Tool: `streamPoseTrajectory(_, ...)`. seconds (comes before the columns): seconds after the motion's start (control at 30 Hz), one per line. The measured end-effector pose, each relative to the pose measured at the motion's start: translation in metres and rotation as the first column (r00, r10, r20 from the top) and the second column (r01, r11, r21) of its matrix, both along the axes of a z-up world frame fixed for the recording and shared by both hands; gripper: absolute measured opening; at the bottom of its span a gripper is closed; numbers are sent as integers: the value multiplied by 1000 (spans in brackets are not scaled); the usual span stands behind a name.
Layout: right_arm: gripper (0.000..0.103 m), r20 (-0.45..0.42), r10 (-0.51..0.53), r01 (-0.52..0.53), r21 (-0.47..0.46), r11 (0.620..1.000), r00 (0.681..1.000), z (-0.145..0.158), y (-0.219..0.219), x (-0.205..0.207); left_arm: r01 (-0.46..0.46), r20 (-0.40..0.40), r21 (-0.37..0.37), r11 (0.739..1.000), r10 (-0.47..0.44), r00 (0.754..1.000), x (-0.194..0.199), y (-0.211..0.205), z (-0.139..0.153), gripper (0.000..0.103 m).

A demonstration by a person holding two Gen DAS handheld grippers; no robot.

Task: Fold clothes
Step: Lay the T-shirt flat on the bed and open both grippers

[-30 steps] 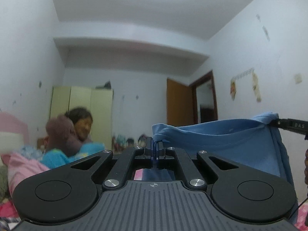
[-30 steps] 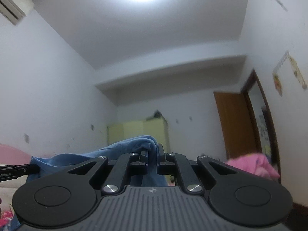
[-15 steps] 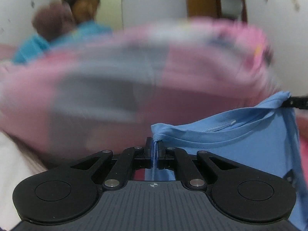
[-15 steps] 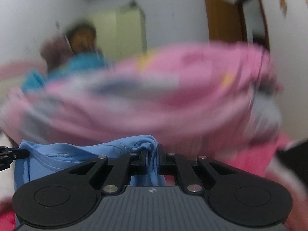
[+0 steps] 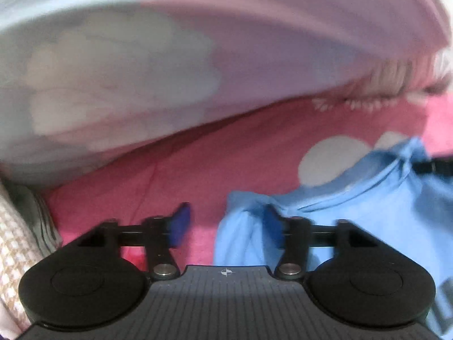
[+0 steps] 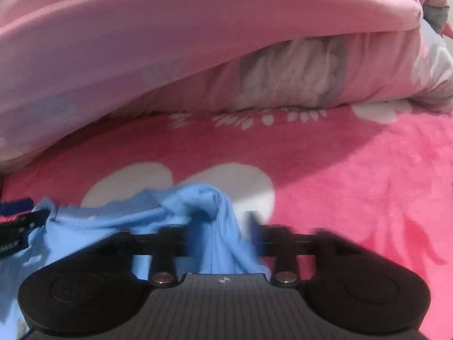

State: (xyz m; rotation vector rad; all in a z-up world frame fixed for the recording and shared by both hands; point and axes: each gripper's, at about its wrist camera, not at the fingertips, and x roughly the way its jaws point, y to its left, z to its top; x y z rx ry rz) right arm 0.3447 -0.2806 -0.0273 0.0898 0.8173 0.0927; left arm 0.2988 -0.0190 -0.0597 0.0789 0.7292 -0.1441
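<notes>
A light blue shirt (image 5: 354,215) lies bunched on the pink blanket (image 5: 226,153). In the left wrist view my left gripper (image 5: 226,225) points down at the bed. Its jaws are opening, and the shirt's corner hangs against the right pad (image 5: 273,226) without being pinched. My right gripper (image 6: 222,236) is opening too. A ridge of the shirt (image 6: 198,198) stands loose between its blurred fingers. Each gripper shows at the edge of the other's view: the right gripper (image 5: 433,167) and the left gripper (image 6: 17,221), one at each end of the shirt's top edge.
A thick pink and grey duvet (image 6: 198,42) is heaped along the far side of the bed, close ahead of both grippers. A checked beige cloth (image 5: 14,255) lies at the left. The pink blanket (image 6: 354,170) with white spots stretches out to the right.
Both grippers have swung from facing the room down to the bed. Their jaws, shut on the shirt's top edge before, now stand apart, and the shirt has sunk onto the blanket.
</notes>
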Motion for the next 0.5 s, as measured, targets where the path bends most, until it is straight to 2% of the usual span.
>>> streamPoseTrajectory(0.03, 69, -15, -3, 3, 13, 1000, 1000, 7, -3, -7, -7, -7, -32, 999, 7, 1000, 1, 7, 7, 71)
streamPoseTrajectory(0.13, 71, -28, -4, 6, 94, 996, 1000, 29, -20, -32, -29, -40, -105, 994, 25, 999, -10, 23, 29, 82)
streamPoseTrajectory(0.23, 73, -25, 3, 1, 174, 985, 1000, 51, -32, -58, -31, -35, -121, 992, 27, 999, -26, 35, 56, 82)
streamPoseTrajectory(0.3, 73, 2, 17, -17, 237, 971, 1000, 68, -43, -85, -4, 1, -115, 993, 4, 1000, -51, 42, 83, 82)
streamPoseTrajectory(0.4, 73, 95, 64, -92, 322, 942, 993, 103, -56, -143, 58, 65, -125, 990, -50, 997, -99, 60, 135, 82)
streamPoseTrajectory(0.5, 73, 219, 138, -215, 381, 899, 966, 144, -62, -208, 102, 130, -110, 989, -88, 988, -157, 82, 198, 82)
